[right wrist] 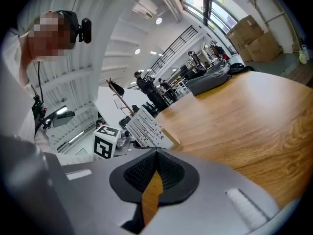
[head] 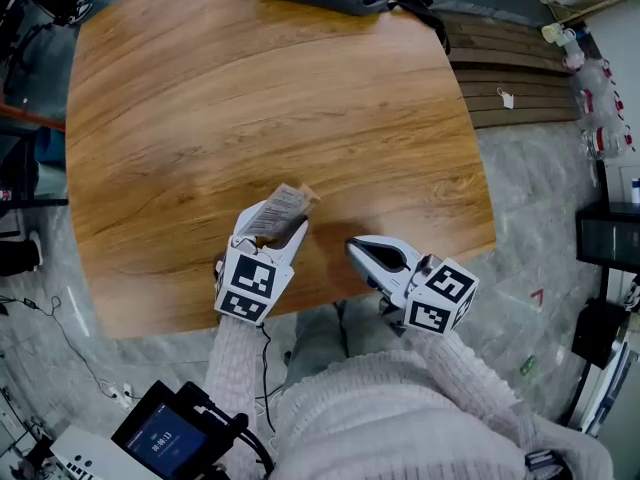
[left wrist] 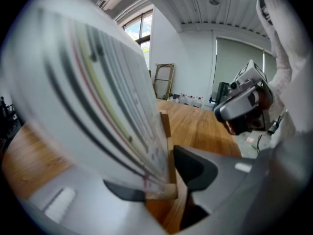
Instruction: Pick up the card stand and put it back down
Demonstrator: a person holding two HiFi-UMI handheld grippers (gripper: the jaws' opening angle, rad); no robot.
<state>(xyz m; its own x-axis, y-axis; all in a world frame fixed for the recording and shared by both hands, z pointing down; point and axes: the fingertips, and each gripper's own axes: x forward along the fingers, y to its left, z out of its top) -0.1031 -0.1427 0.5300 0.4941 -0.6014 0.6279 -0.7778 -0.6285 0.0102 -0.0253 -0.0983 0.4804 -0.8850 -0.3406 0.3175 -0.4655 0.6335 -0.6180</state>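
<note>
Open-plan workspace, lab-like: wooden table (head: 250, 118) on stone floor (head: 520, 168); beyond its far edge, stacked cardboard boxes (right wrist: 254, 35), tall windows (right wrist: 217, 11), people (right wrist: 144, 84) standing among equipment.

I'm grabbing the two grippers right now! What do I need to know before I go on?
Left gripper: shut on the card stand, with the jaws on its wooden base. The stand is tilted, over the near part of the wooden table, and looks lifted rather than set down.
Right gripper: shut and empty, beside the left one at the table's near edge.
Done: the stand is picked up.
Left: bring it down so that it stands upright on the table, then open the left jaws and pull away.
</note>
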